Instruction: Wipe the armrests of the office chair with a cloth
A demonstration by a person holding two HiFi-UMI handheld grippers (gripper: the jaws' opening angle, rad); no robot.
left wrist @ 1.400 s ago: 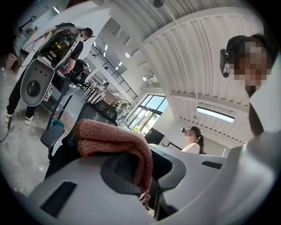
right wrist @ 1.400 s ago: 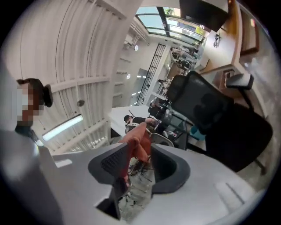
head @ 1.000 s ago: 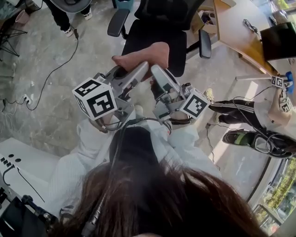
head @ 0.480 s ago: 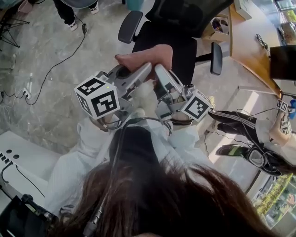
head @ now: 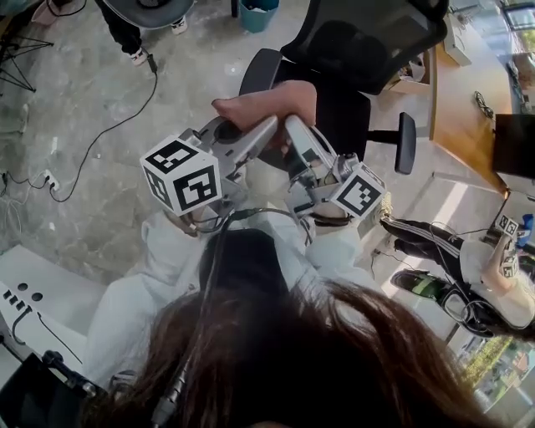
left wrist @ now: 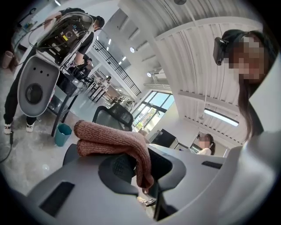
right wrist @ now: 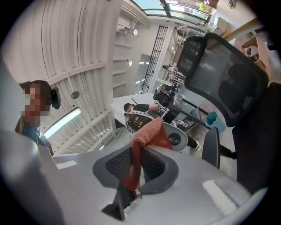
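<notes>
Plainly, the left gripper (left wrist: 140,169) has its jaws drawn almost together, with a hanging fold of the pink cloth (head: 266,102) pinched between the pads. The rest of the cloth is bunched in a roll on top of its jaw tips. From the head view, that roll lies crosswise to both tools. Its long axis runs left to right, and its rounded end pokes out past the left gripper's tip on the outer side. The other end sits over the tip of the right gripper (right wrist: 136,167). The right gripper's jaws are likewise nearly closed, and a strip of the same cloth drops down between them. The two tools angle in toward each other, so their tips meet under the cloth and their marker cubes sit apart, nearer the person.

Ahead of the tips stands the office chair (head: 368,42). One armrest (head: 257,73) is just beyond the cloth, and the far armrest (head: 406,142) is out to the right of the right gripper. No part of the cloth touches either.

Against the frames from a second ago, the hold and the lie of the cloth are unchanged. The chair now sits further right and higher in the head view, with more of its mesh back showing. A teal bin (head: 255,12) has come into sight beyond the left gripper.
</notes>
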